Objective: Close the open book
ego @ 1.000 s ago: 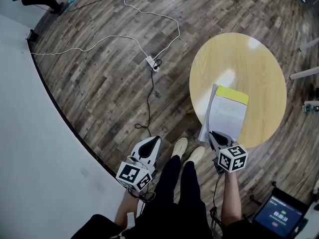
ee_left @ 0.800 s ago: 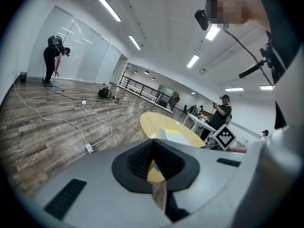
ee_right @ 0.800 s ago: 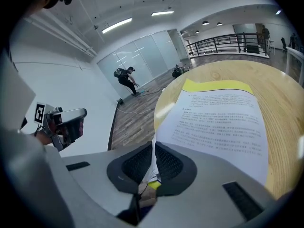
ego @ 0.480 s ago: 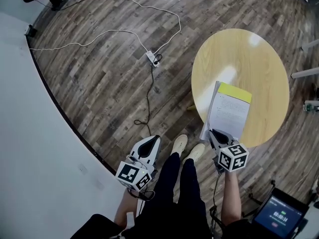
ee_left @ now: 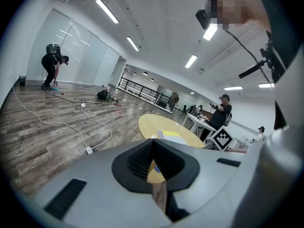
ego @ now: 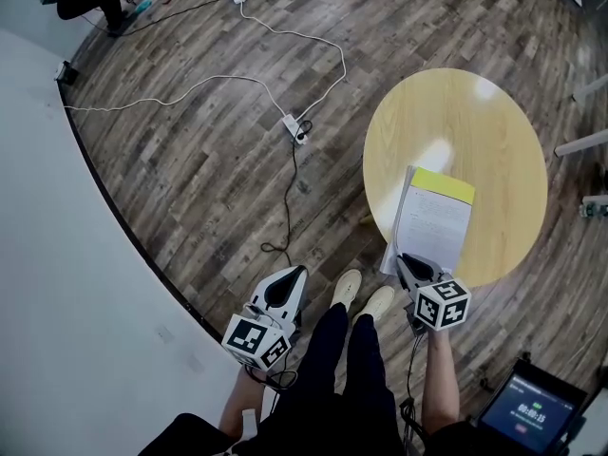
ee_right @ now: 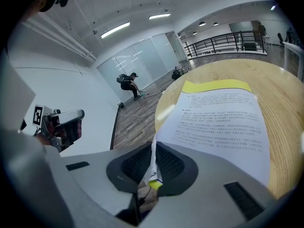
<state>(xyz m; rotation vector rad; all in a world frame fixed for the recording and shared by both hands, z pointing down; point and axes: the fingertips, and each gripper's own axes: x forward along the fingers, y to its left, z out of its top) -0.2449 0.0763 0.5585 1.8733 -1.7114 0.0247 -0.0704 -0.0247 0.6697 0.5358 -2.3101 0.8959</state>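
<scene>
Moved almost nothing since a second ago: left gripper (ego: 296, 275), book (ego: 435, 218) and right gripper (ego: 403, 257) all in the same places, apart from a slight drift of the head view itself.

Starting at the left: held low beside the legs (ego: 337, 350), well apart from the worktop (ego: 475, 112), pointing gently down toward the floor (ego: 209, 160), jaws together on nothing. Judged as parked out of the way, not needed for a one-handed fold.

Moving right: lying open near the worktop's near edge, printed page up, yellow strip at the far end, near-left corner seemingly just past the rim. Pinched at that corner by the right gripper, jaws closed on a thin sheaf of leaves (ee_right: 153, 163) standing on edge between the pads. Probably gripped there for the purchase offered by a corner clear of the worktop, ready for swinging the leaves over.

Tilted more steeply down than the left, forearm (ego: 439, 378) straight behind, reaching in from the near side. Not yet closed; fold across the spine still to come.
</scene>
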